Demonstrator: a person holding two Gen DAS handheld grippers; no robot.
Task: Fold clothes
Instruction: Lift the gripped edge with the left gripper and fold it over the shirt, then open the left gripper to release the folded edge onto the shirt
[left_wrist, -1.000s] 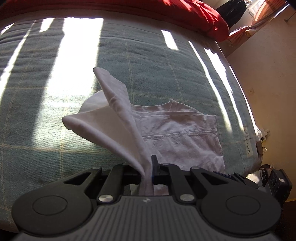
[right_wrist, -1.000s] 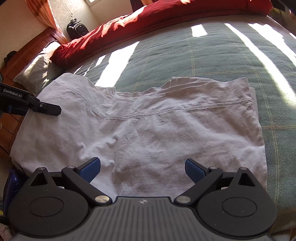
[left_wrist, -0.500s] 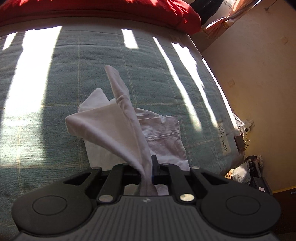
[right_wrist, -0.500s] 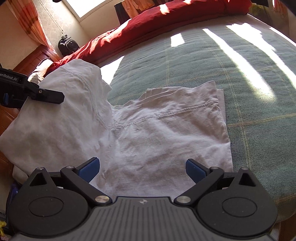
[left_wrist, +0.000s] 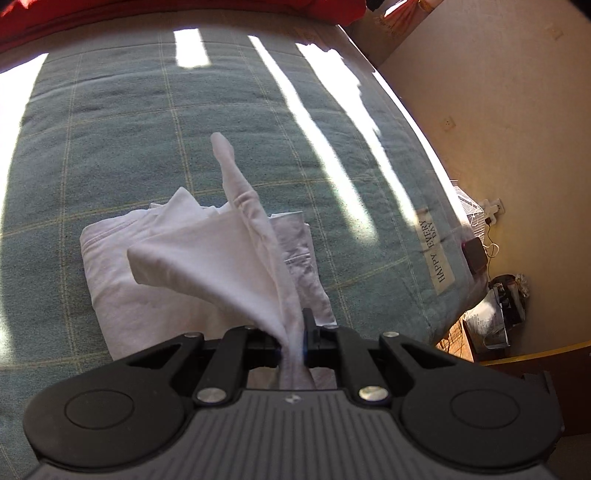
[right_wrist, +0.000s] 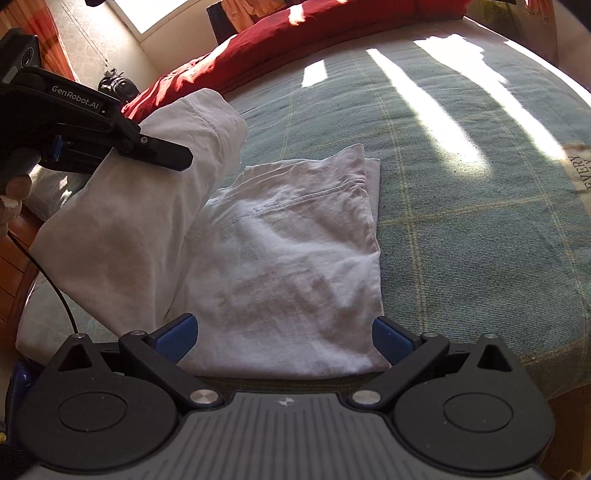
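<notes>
A flap of the white shirt (left_wrist: 221, 266) is clamped in the left gripper (left_wrist: 293, 341), lifted above the bed (left_wrist: 110, 147). The rest is spread ahead of the right gripper (right_wrist: 284, 339), whose fingers (right_wrist: 177, 336) are held apart, empty.

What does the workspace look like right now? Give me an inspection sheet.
Surface: bed with green checked blanket, sun stripes across it.
Job's things: white garment, part flat, one side lifted.
Clutter: nothing seen on the blanket.
Grippers: left tongs shut on the garment's lifted edge; right tongs open above the near hem, holding nothing.
Cables: thin black cable below the left tool; wires at a wall socket.
Surroundings: red duvet at the far end, beige wall, items on the floor beside the bed.
</notes>
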